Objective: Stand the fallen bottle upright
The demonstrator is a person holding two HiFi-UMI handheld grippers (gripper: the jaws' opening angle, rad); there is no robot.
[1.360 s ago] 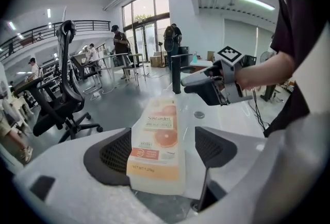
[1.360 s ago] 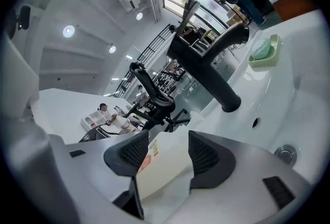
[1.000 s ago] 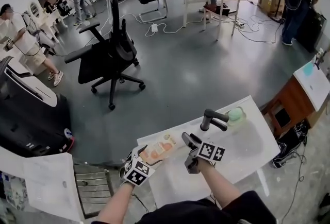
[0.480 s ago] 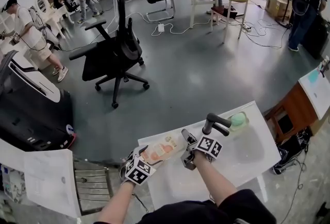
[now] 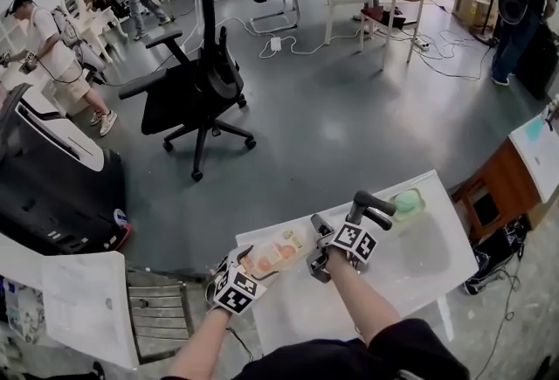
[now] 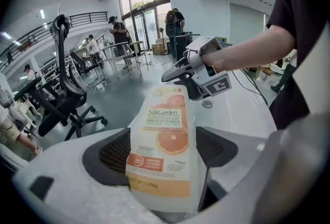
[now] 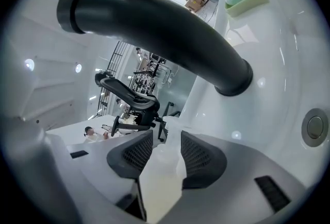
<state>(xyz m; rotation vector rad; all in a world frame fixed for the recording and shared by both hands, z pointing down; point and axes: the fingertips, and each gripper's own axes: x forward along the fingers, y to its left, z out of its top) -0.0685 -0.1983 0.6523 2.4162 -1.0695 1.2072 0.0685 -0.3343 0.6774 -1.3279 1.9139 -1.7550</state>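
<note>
Not there yet, honestly. The translucent white plastic bottle with the orange grapefruit label is lying on its side along the near-left part of the white countertop. It's just left of the white sink basin and the dark curved faucet. Your left gripper is clamped across the bottle's fat bottom end, pads snug on both sides. Your right gripper has just been closing its jaws on the narrow top end. The white plastic fills the gap between its pads, so that looks like a grip too, or near enough. So the grabbing part is basically sorted. I'd say the actual job is all left to do: swing the top end up, plant the base flat on the counter, then let go without it tipping back over.
</note>
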